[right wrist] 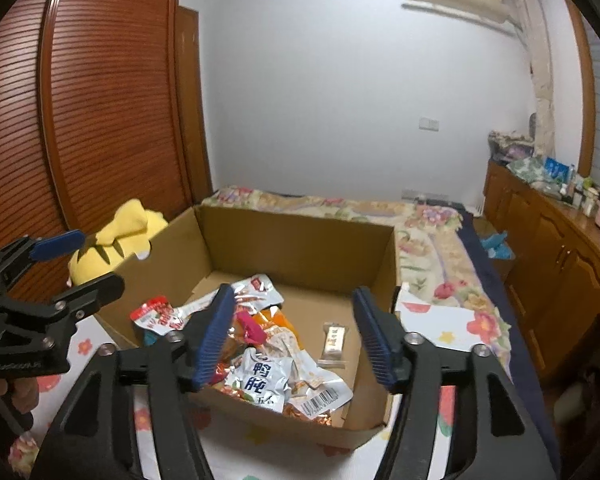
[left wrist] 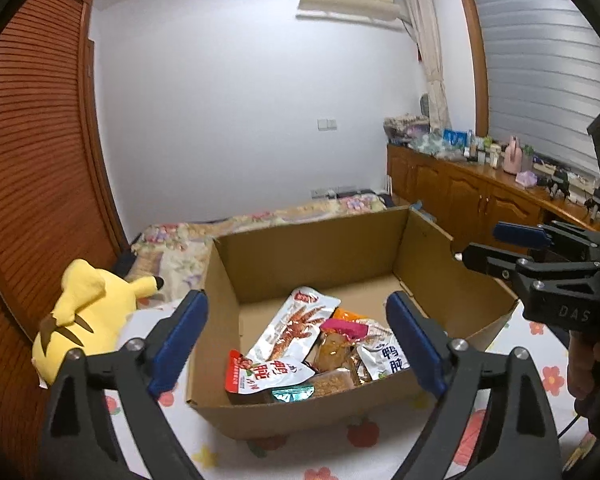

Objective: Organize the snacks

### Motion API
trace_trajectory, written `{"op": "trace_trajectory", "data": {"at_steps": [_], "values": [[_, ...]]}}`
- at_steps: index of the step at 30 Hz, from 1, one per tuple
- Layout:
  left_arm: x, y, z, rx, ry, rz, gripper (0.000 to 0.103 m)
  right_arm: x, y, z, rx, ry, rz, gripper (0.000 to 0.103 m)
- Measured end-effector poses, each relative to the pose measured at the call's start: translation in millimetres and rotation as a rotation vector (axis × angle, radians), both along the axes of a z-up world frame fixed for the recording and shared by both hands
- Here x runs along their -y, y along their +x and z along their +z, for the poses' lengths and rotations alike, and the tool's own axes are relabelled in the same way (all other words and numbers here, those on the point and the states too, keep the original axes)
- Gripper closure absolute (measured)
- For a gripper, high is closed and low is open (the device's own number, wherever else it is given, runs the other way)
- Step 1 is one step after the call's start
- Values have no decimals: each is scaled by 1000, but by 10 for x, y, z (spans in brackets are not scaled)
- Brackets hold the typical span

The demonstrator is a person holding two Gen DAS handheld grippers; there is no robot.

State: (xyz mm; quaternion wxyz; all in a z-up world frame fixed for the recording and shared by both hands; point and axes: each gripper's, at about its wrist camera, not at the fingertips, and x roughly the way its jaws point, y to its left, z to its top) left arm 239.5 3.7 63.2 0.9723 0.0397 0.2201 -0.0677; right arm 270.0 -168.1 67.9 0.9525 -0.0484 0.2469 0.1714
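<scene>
- The left gripper, black-framed with blue ribbed pads, is spread wide and grips nothing — it hovers above the near rim of the open brown cardboard box, probably so either pad can drop past the wall.
- The right gripper has its pads equally far apart and is likewise empty; it sits over the near right part of the same box, seemingly aimed at the heap below.
- Inside, the snacks lie loose in the near half: a long silver packet printed with red claws, a red-and-white pouch with large characters on the near left, a silver-and-blue pouch on the near right, an orange bag and a pink-topped wrapper between them.
- A small pale bar in clear wrap lies apart to the right on bare cardboard — likely the easiest pick.
- The box rests on a white flower-print bedsheet; a yellow plush toy lies just left of it.
</scene>
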Motion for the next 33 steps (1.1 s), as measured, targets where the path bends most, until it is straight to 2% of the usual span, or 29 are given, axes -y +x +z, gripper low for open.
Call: {"op": "trace_trajectory", "data": {"at_steps": [4,8,13,20,33], "values": [[-1,-201,110,46,18,26,6,38,-179,113,53,20,-25,14],[-56,-429,204,97,-22,27,2,33,-401,213,104,17,-51,11],[-77,-660,242,118,-18,53,0,5,-679,281,141,-1,-80,1],[-167,-960,182,83,-43,56,0,11,-1056,300,160,15,-100,1],[-208,-1471,56,75,-3,87,0,40,-1538,140,165,22,-118,1]]}}
